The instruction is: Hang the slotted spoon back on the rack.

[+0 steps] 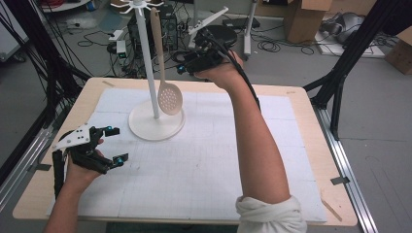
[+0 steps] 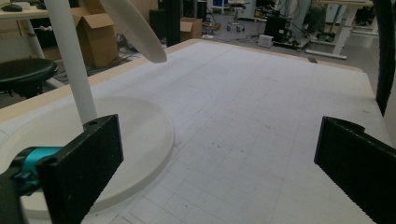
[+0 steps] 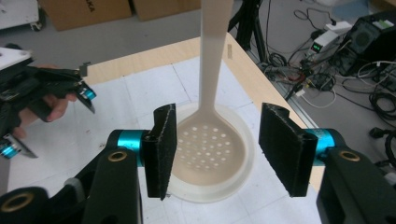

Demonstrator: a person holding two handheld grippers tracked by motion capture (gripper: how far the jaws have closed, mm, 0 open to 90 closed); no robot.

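Upper centre of the high view, scene: a white stand [image 1: 156, 124] rises from a round base on the counter [image 1: 301, 145], which is covered by a gridded white mat [image 1: 204, 165].
Thing in hand: a cream slotted spoon [image 1: 165, 87] hangs from a hook at the stand's top, bowl downward, just beside the pole and above the base.
Right tool [image 1: 187, 65]: held high at the upper centre of the frame, just right of the spoon's handle; its jaws stand apart, nothing pressed between them. From its own view the spoon's perforated bowl [image 3: 208, 149] lies beyond the gap, untouched.
Left tool [image 1: 114, 145]: rests low at the left of the frame, jaws wide apart and empty, pointing toward the stand's base [image 2: 140, 135].
Step, as judged: releasing the hung spoon, or approaching it for a grip; the frames do not say which.
Doing it well: keep the jaws clear of the handle on both sides, move straight away or straight in, avoid nudging the spoon into a swing, and leave the stand unjostled.
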